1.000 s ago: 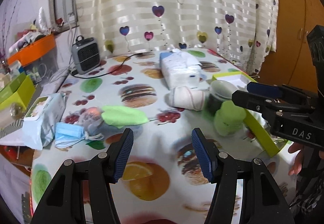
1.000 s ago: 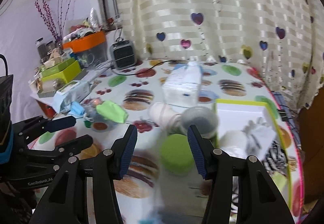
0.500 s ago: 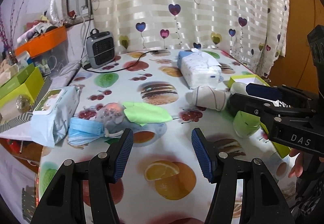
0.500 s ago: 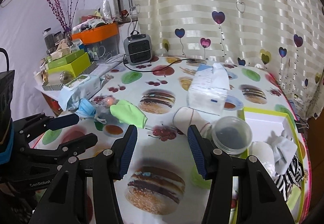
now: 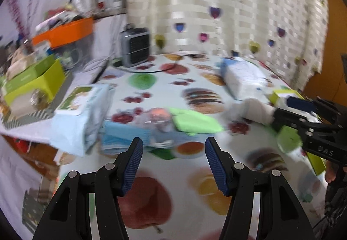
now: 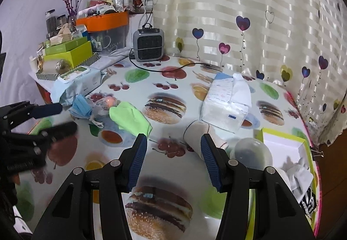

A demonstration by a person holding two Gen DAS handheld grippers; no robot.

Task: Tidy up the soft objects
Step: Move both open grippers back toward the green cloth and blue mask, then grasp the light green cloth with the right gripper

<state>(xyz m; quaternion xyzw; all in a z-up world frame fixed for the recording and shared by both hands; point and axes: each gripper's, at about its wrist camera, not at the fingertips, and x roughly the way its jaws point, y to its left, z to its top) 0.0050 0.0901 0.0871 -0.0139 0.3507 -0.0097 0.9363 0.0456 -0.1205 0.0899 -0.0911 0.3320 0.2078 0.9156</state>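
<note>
Now | both tools spread, nothing held | left tool (image 5: 173, 151) was swung toward blue mask (image 5: 123, 139) and green cloth (image 5: 195, 123) | pickup expected next

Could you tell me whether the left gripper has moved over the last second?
Yes. The left gripper has swung to its left: the grey heater sits nearer the centre of its view than before.
</note>
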